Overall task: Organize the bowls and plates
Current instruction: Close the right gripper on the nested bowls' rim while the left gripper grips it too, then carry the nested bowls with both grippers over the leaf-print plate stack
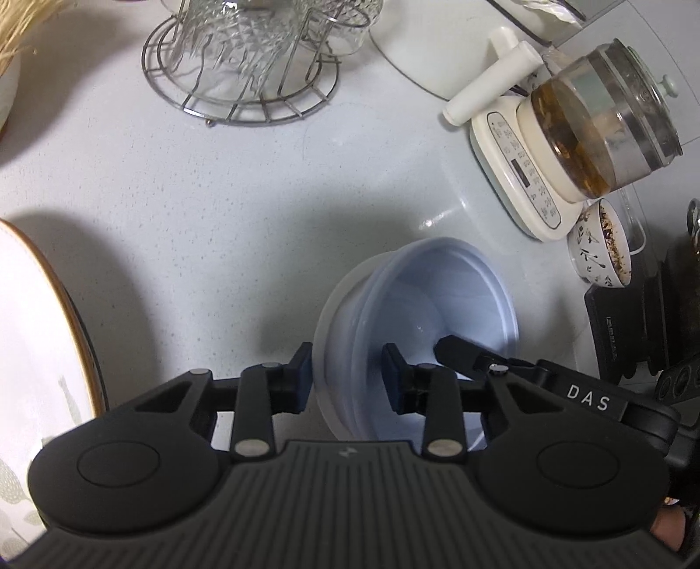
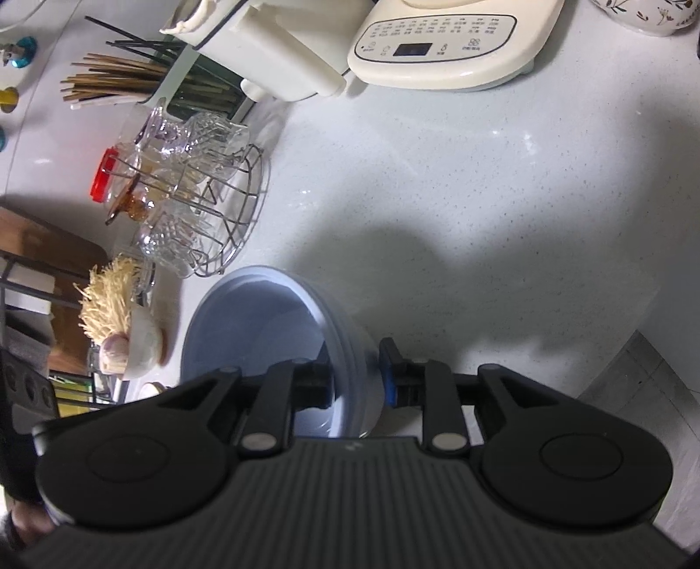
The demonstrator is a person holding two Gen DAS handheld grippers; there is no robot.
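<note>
Both grippers straddle opposite rims of the pale blue bowl [image 1: 420, 306] on the speckled counter [image 1: 197, 197], left gripper [image 1: 348, 376] and right gripper [image 2: 356, 372] each spread with wall between fingers (neither visibly pinching), so next comes a squeeze, with open counter beyond.

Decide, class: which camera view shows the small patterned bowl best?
The left wrist view: the small patterned bowl shows whole, beside the cream kettle base, with dark bits inside. The right wrist view shows only a cropped edge at the top.
</note>
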